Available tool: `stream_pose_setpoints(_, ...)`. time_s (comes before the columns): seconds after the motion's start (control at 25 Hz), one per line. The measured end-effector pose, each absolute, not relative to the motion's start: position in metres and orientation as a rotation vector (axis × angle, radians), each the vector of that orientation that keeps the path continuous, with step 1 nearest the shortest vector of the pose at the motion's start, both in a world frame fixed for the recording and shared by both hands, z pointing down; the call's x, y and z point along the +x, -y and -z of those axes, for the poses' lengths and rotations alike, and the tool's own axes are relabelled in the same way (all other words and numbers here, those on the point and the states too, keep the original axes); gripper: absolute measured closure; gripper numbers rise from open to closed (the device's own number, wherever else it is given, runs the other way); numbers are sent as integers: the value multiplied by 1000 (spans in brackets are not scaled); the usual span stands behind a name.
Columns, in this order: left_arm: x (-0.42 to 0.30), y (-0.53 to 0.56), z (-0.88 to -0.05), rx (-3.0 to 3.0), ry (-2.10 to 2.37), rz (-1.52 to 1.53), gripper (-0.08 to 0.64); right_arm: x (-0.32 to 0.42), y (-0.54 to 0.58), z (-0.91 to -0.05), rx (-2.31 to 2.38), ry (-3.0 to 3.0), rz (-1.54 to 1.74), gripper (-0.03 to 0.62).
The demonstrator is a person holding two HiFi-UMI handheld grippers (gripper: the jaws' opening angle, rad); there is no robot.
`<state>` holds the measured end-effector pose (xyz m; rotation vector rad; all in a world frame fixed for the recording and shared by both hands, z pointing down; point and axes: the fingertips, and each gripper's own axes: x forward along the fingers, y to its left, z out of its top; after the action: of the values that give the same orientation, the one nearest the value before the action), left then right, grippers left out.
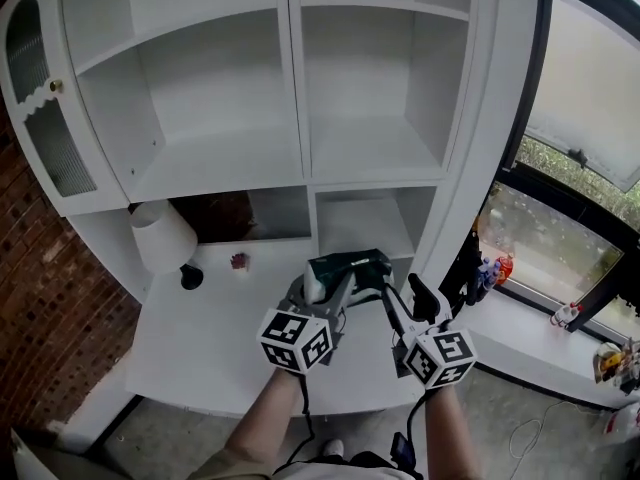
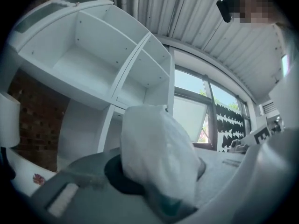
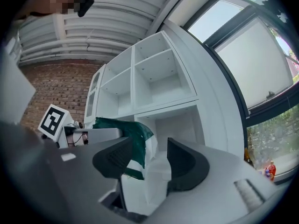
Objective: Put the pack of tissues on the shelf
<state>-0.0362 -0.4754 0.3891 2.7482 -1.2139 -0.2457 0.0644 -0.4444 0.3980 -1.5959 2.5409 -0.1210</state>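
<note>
- The left gripper [image 1: 322, 286] was clamped on the pack [image 1: 350, 265], a soft, rounded block in glossy, crinkled film, white with a dark green end.
- The right gripper [image 3: 148, 158] stood released, with its curved, ribbed black pads spread on either side of the pack's end and not squeezing it.
- The pack hung above the smooth white desk [image 1: 200, 338], in front of the shelf [image 1: 298, 118] and inside none of its compartments.
- Further back on the desk stood a lamp [image 1: 162, 236] with a tapered white shade and a round black base.
- The shelf was plain matt white with boxy open compartments and a curved side.
- Its door [image 1: 40, 98] had ribbed glass in a wavy frame.
- A rough red brick wall [image 1: 40, 298] lay to the left, and a dark-framed window [image 1: 585, 78] to the right.
</note>
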Motion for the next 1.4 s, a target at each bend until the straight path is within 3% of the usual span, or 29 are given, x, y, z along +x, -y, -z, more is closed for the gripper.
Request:
stream_pose_setpoints(0.68, 16, 497, -411, 2639, 925, 386, 431, 92, 478, -436, -1519, -2645, 261, 353)
stream_pose_setpoints(1.08, 22, 515, -413, 2639, 996, 330, 430, 92, 494, -435, -1271, -2733, 295, 507)
stream_pose_setpoints(1.4, 36, 529, -422, 2598, 1115, 253, 405, 106, 508, -439, -1193, -2676, 398, 581)
